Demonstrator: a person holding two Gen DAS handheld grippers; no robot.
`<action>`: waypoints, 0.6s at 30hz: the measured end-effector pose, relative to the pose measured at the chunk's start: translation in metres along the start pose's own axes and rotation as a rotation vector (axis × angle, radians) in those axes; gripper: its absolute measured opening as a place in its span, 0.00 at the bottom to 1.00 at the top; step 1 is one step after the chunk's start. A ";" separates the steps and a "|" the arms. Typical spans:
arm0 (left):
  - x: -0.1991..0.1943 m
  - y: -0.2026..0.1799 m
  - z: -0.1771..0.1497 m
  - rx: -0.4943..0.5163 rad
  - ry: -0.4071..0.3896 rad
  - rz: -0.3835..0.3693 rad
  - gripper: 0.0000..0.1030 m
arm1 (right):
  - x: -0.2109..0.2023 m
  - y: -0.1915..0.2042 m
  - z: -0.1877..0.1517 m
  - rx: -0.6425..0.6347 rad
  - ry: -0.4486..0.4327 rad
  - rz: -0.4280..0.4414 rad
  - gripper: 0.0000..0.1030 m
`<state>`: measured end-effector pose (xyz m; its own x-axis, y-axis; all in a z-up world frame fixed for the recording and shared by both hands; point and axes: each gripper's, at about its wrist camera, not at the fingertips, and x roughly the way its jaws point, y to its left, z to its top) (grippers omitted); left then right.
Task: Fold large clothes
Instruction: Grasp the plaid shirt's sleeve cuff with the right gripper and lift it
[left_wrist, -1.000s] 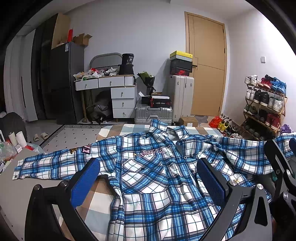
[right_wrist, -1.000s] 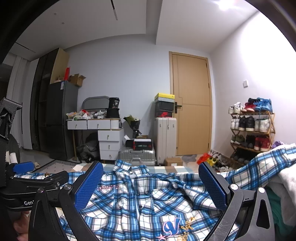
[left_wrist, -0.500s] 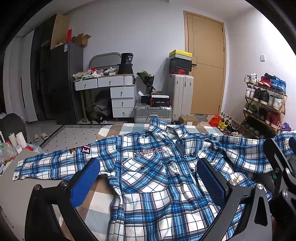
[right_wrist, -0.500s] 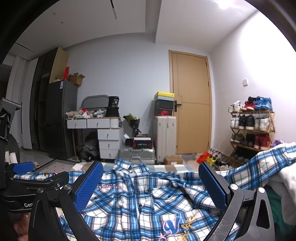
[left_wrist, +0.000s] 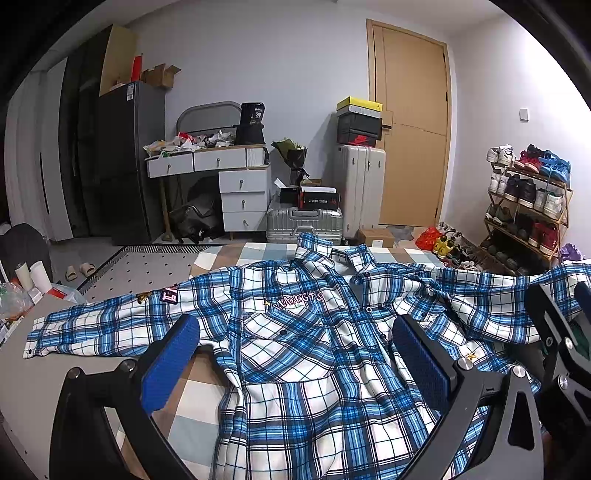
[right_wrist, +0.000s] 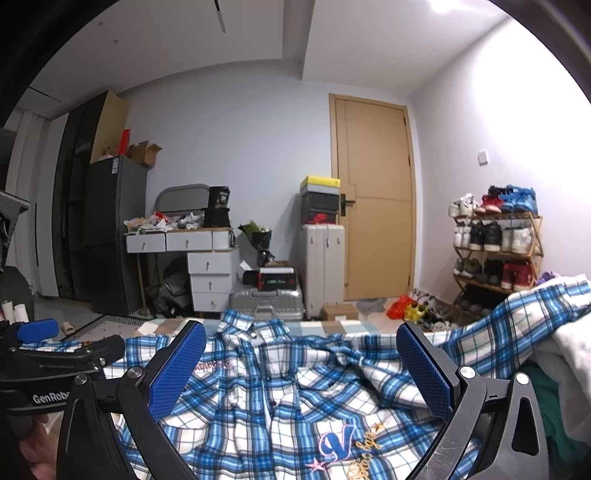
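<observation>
A blue and white plaid shirt (left_wrist: 295, 350) lies spread front-up on a checked bed cover (left_wrist: 199, 398), collar toward the far edge. Its left sleeve (left_wrist: 99, 325) stretches flat to the left; the right sleeve (right_wrist: 517, 325) drapes up over a white pile at the right. My left gripper (left_wrist: 295, 354) hovers open above the shirt's chest, nothing between its blue pads. My right gripper (right_wrist: 301, 369) also stands open over the shirt's right front, near a "V" patch (right_wrist: 336, 443). In the right wrist view the left gripper's body (right_wrist: 55, 369) shows at the left edge.
Beyond the bed stand a white drawer desk (left_wrist: 221, 177), silver suitcases (left_wrist: 304, 221), a wooden door (left_wrist: 410, 125) and a shoe rack (left_wrist: 524, 206) at the right. A dark fridge (left_wrist: 122, 162) is at the left. White and green cloth (right_wrist: 561, 387) is piled at the right.
Both views have shifted only slightly; the shirt lies as before and both grippers stay open.
</observation>
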<state>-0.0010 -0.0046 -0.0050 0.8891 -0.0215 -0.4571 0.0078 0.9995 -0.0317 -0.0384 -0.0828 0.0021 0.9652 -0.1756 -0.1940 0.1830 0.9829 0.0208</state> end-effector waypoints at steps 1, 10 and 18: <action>0.001 0.000 -0.001 -0.002 0.006 -0.004 0.99 | 0.002 -0.004 -0.001 0.021 0.020 0.004 1.00; 0.005 0.001 -0.002 -0.016 0.062 -0.046 0.99 | 0.003 -0.086 0.017 0.166 0.114 -0.072 1.00; 0.006 -0.003 -0.002 -0.016 0.096 -0.064 0.99 | -0.001 -0.232 0.056 0.321 0.300 -0.283 1.00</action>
<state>0.0036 -0.0074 -0.0100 0.8391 -0.0881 -0.5368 0.0551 0.9955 -0.0773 -0.0714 -0.3142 0.0525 0.7824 -0.3618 -0.5069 0.5222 0.8246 0.2174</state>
